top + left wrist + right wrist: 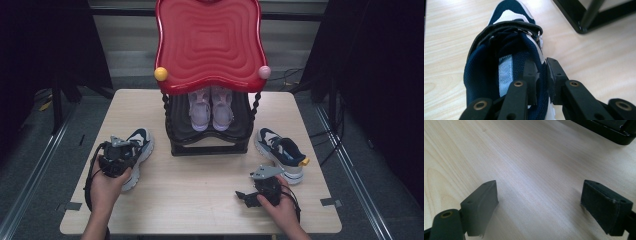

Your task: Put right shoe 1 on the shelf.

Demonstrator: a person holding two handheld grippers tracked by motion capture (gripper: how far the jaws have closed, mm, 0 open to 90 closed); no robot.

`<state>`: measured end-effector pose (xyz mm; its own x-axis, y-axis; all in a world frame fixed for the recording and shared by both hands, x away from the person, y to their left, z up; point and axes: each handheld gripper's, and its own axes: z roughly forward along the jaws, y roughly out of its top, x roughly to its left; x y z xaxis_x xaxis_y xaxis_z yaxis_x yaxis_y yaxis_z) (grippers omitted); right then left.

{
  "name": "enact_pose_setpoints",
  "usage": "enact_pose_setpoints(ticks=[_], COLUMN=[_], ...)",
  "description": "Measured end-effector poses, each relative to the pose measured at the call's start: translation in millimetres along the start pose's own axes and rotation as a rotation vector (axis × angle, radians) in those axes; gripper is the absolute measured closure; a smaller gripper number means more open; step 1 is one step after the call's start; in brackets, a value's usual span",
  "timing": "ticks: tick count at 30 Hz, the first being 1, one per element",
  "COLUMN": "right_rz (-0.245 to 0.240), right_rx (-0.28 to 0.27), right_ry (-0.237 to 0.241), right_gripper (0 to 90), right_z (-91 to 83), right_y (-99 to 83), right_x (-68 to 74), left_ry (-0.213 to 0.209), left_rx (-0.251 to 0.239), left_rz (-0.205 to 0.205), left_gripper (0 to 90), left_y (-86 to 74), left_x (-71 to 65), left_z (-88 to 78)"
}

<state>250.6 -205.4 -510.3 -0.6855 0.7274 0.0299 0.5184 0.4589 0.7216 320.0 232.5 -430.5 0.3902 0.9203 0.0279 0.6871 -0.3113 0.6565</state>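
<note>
**Left claw clamped on a sneaker collar, right claw spread over bare wood**

Gripping the navy-and-white sneaker (136, 148) at the left of the pale wooden table (200, 190), the left gripper (541, 75) has its two black jaws pinched on the inner wall of the shoe's collar, one jaw inside the opening, the other outside. In the left gripper view the shoe's navy mesh lining, pale insole and fastened strap lie ahead of the jaws, and the black foot of the rack shows at the upper right, apart from the shoe.

At the table's middle, towards the far edge, stands a black two-tier shoe rack with a glossy red wavy top (209, 40). A yellow ball (161, 74) and a pink ball (264, 72) sit at the top's front corners. A pair of lilac sneakers (211, 110) rests on the shelf under the red top.

Right of the rack lies a second navy-and-white sneaker (281, 152), a yellow tab at its heel. Near it, towards the person, the right gripper (242, 196) is held low over bare wood with its jaws wide apart and nothing between them.
</note>
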Motion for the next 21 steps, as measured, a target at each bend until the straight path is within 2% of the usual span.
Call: enact_pose_setpoints(ticks=[4, 6, 8, 11, 13, 15, 21], right_rz=[0.002, 0.002, 0.001, 0.001, 0.002, 0.002, 0.000], right_rx=[0.001, 0.000, 0.000, 0.000, 0.000, 0.000, 0.000], right_ry=[0.000, 0.000, 0.000, 0.000, 0.000, 0.000, 0.000], right_gripper=[13.5, 13.5, 13.5, 13.5, 13.5, 13.5, 13.5], right_z=[0.0, 0.0, 0.0, 0.0, 0.0, 0.0, 0.0], right_y=[0.0, 0.0, 0.0, 0.0, 0.0, 0.0, 0.0], right_x=[0.1, 0.1, 0.1, 0.1, 0.1, 0.1, 0.0], left_ry=[0.030, 0.041, 0.037, 0.016, 0.003, 0.005, -0.030], left_rx=[-0.013, -0.010, -0.007, -0.022, -0.020, -0.018, -0.024], left_rz=[-0.032, -0.019, -0.006, -0.014, -0.004, -0.002, 0.014], left_gripper=[79.3, 78.9, 78.6, 78.6, 78.5, 78.1, 72.9], left_y=[6.3, 8.8, 11.0, 14.5, 17.8, 19.4, 19.9], left_x=[-1.1, -4.8, -9.4, -13.8, -18.2, -21.4, -20.9], left_z=[6.5, 10.5, 14.0, 16.6, 19.5, 22.0, 21.8])
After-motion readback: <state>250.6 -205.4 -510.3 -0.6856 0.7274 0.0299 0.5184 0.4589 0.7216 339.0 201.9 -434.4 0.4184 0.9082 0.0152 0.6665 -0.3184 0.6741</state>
